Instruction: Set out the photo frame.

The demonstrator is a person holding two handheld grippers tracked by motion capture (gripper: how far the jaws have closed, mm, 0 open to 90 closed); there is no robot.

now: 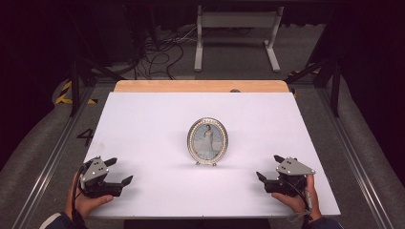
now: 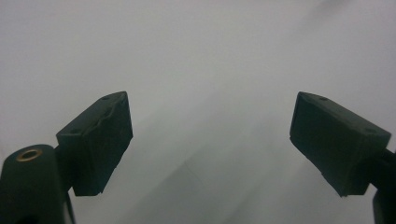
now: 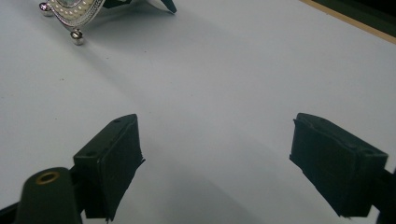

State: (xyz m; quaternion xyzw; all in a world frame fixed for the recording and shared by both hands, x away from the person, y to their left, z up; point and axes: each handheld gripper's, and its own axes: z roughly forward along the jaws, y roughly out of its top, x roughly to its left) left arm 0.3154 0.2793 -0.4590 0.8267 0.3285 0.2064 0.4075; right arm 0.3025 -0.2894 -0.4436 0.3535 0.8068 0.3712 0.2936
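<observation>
The left gripper [image 1: 117,171] rests at the near left corner of the table [image 1: 143,124], jaws spread wide with nothing between them; in the left gripper view its pads [image 2: 100,140] stand far apart over bare white surface. The right gripper [image 1: 269,168] sits at the near right corner, equally wide open and empty, and in the right gripper view its pads [image 3: 114,158] frame blank table with the foot of the picture frame [image 3: 74,14] up at the far left. That picture frame [image 1: 207,141], an oval silver one with a beaded rim and a portrait inside, stands upright on small ball feet in the middle of the table, facing the person, well apart from both grippers and roughly midway between them. This looks like the very start of the work: nothing is held and neither hand is reaching. The next move likely calls for bringing one or both grippers inward toward the frame and closing gently on its rim, taking care not to tip it backward off its stand.
</observation>
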